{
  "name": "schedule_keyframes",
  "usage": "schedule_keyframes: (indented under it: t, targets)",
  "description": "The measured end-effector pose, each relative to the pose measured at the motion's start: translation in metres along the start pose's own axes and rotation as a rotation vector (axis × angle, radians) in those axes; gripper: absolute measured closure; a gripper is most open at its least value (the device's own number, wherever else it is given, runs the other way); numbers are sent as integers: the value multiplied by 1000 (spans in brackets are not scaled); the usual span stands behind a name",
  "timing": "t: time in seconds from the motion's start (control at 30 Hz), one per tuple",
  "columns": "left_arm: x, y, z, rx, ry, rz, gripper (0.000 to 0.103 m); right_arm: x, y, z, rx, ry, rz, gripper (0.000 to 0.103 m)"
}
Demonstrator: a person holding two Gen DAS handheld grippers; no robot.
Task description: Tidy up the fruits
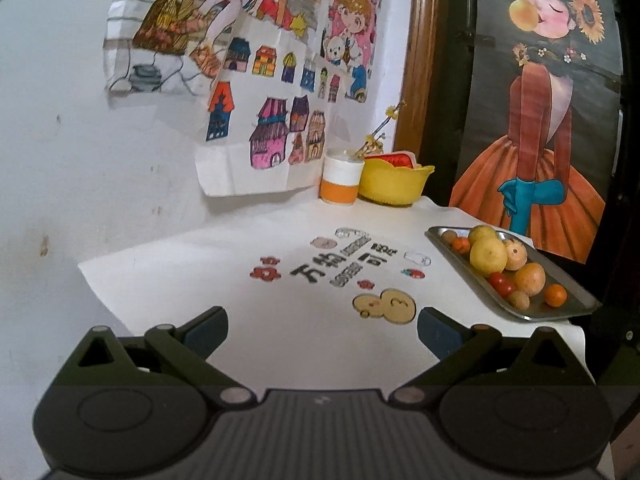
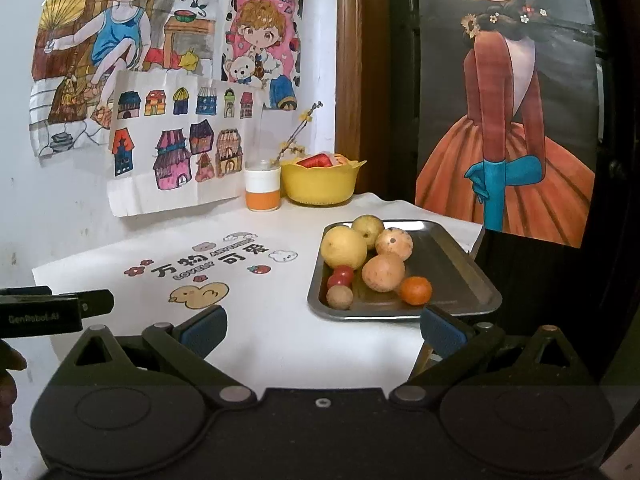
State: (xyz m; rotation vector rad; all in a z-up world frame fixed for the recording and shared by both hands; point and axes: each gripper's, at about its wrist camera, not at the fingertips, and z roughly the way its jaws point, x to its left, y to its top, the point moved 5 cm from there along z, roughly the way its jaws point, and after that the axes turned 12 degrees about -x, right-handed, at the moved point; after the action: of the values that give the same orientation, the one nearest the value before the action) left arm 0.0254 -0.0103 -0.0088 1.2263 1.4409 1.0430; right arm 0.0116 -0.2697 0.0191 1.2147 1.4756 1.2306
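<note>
Warm fruit colours on a grey tray (image 2: 460,264), white cloth (image 2: 280,344) under it.

On the tray: two yellow fruits (image 2: 344,247), two tan-orange ones with dark speckles (image 2: 383,272), a bright orange mandarin (image 2: 416,290), red tomatoes (image 2: 340,276) and a dull brown ball (image 2: 339,297). The cloth carries black characters, a yellow duck (image 2: 199,294), red flowers and a small strawberry. At the back stand a yellow bowl (image 2: 320,184) with red contents and a white cup (image 2: 262,190) banded orange. Wall drawings show houses (image 2: 180,152) in pink, purple, blue and orange; the poster (image 2: 504,128) has a rust-orange dress with blue gloves on dark grey. Gripper pads (image 2: 204,326) are blue on black frames.
</note>
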Motion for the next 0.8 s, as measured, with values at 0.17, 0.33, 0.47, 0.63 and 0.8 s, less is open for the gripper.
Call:
schedule_keyframes:
  t: [0.17,0.33,0.47,0.63,0.8]
  targets:
    - [2,-6,-3,13,-1,10,0,2,-6,-5,-10,-1,8,1]
    - [-1,-10,-8,7,-9,23,0,2,-14,-12,-11,-9,46,1]
    - [-4,-12,-10,7,-22,24,0,2,-17,-14,-8,-13,48,1]
    - [-7,-15,-12,11,-28,30,0,1,-19,-14,-1,-13,51,1]
    - [-9,-16,-12,13,-31,37,0,3,-21,-14,7,-9,51,1]
